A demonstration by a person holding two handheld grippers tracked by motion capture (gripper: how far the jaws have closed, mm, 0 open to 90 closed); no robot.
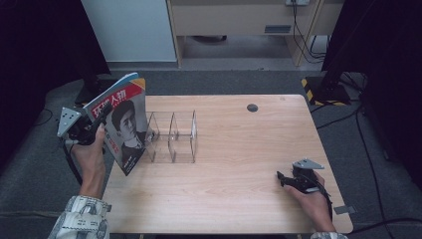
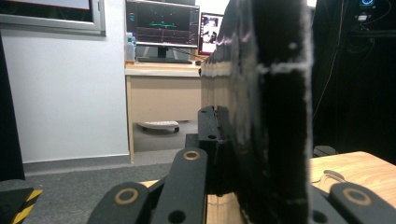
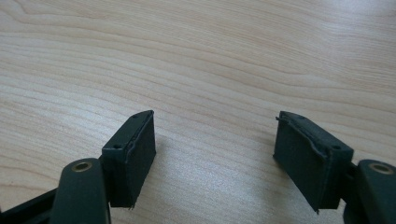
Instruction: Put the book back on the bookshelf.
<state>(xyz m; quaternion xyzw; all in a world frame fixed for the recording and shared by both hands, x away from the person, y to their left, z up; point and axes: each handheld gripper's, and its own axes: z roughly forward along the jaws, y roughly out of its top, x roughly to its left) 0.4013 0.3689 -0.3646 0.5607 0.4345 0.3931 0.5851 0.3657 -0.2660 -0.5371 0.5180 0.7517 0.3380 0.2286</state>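
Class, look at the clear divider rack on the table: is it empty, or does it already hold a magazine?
Empty. The clear rack shows only bare wood through its slots; the magazine is beside it, tilted, clamped in the left hand-held gripper.

Lab: monitors (image 2: 161, 28), hazard tape (image 1: 309, 87)

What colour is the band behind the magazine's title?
Red, on the magazine; clearest in the high view.

You had even overhead light on the table (image 1: 239, 149); corners at 10 and 2 o'clock stayed dark. The magazine (image 2: 266, 116) was blurred, backlit black. The right gripper (image 3: 215, 158) cast soft shadows toward 3 o'clock.
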